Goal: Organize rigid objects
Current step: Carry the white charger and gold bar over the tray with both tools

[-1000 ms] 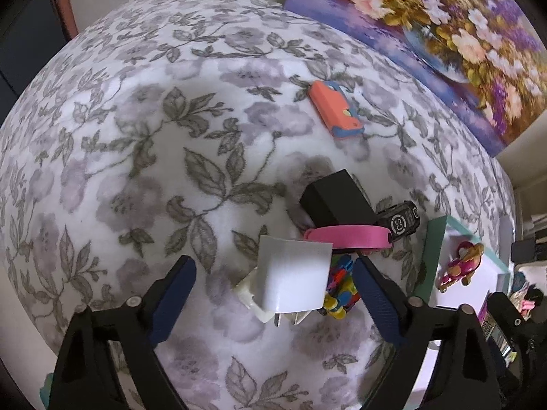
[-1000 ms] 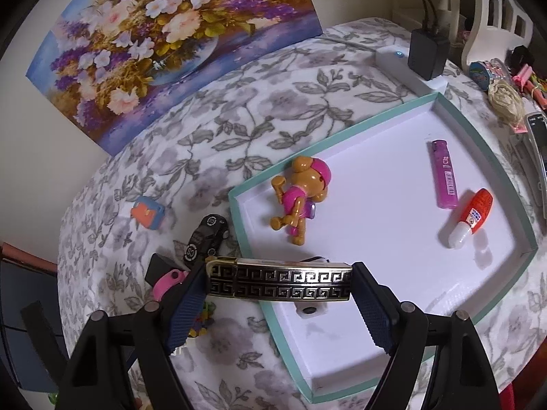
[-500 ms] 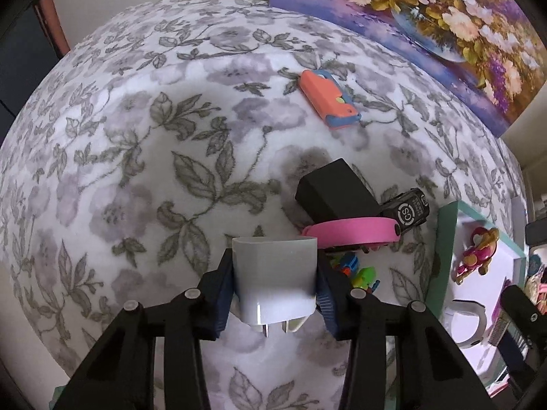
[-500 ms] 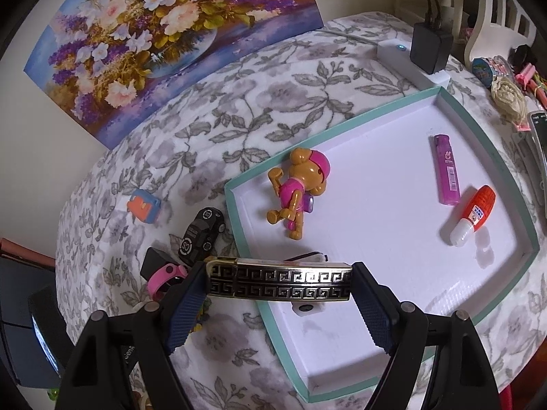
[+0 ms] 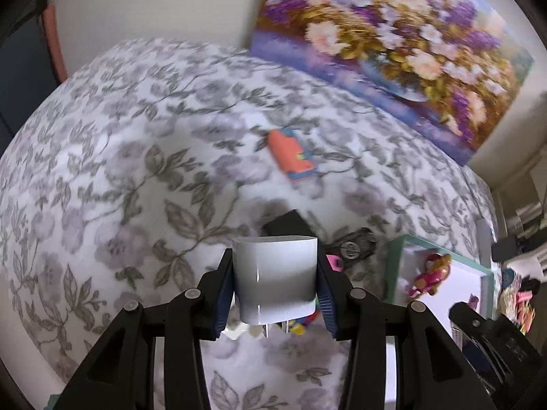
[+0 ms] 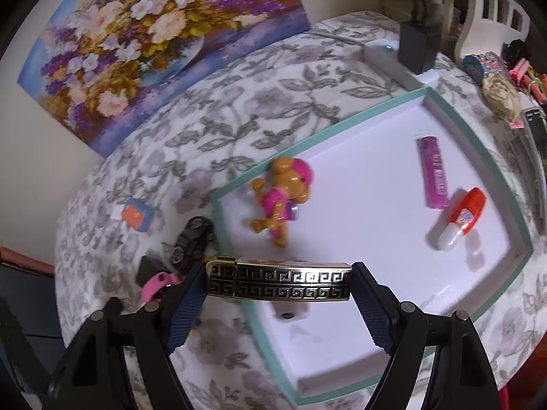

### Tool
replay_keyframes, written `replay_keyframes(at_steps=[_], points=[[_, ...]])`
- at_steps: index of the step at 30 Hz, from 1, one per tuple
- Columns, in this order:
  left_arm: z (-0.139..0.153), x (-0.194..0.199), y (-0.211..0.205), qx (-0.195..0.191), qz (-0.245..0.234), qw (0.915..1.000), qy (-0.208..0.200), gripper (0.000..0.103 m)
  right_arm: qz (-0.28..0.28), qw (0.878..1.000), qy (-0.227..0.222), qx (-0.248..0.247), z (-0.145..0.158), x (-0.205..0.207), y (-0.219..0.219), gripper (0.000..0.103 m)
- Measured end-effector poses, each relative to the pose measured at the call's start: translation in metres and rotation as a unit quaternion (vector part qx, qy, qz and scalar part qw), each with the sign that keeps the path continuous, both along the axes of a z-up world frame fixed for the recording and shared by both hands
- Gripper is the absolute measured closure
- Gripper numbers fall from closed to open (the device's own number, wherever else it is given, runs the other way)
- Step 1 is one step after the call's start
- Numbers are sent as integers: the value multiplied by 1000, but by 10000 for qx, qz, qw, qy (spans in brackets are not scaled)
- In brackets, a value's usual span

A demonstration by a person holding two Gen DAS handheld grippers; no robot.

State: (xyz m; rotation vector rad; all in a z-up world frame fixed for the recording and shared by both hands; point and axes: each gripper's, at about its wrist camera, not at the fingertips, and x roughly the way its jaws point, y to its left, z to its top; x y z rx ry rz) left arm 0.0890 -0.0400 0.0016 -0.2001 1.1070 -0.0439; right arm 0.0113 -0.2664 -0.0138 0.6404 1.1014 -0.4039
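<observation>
Left gripper (image 5: 275,294) is clamped on a white plug-in charger block (image 5: 273,278), blue pads tight on both sides, prongs sticking out underneath, and it looks clear of the floral tablecloth (image 5: 112,157). Right gripper (image 6: 278,302) is clenched end to end on a black and gold lighter with a Greek key pattern (image 6: 278,280), hanging over the near edge of the teal-rimmed tray (image 6: 345,124).

Right under and behind the charger there's a small pile still on the cloth: a black box (image 5: 285,223), a black toy car (image 5: 352,246), a pink band (image 6: 159,285) and some little colourful plastic bits I can't make out. Further off on its own sits an orange and blue eraser-looking thing (image 5: 292,155).

Inside the tray so far: a brown and pink pup figure (image 6: 283,198), a purple lighter (image 6: 434,177) and a red-capped correction fluid bottle (image 6: 459,218), plus a small white piece right below the lighter that I can't identify. The stuff past the tray (power strip, hair things, etc.) looks like background clutter, not part of this.

So I'd call it roughly halfway. Three or four things are in, two more are in the air and probably headed for the tray, and four or five are left on the cloth, with the eraser being the longest reach.
</observation>
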Motion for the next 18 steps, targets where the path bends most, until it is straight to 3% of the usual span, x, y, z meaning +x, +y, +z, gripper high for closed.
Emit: replay_keyframes(at_steps=[9,18], points=[[1,-7,-62,-86,-733,9971,180,58,-503,9973,373,-383,-7,-8,-45,19],[-2,-13,-139,-8,-1556,9875,252,57,-942,9901,803,-664,-18,-20,-99,19]])
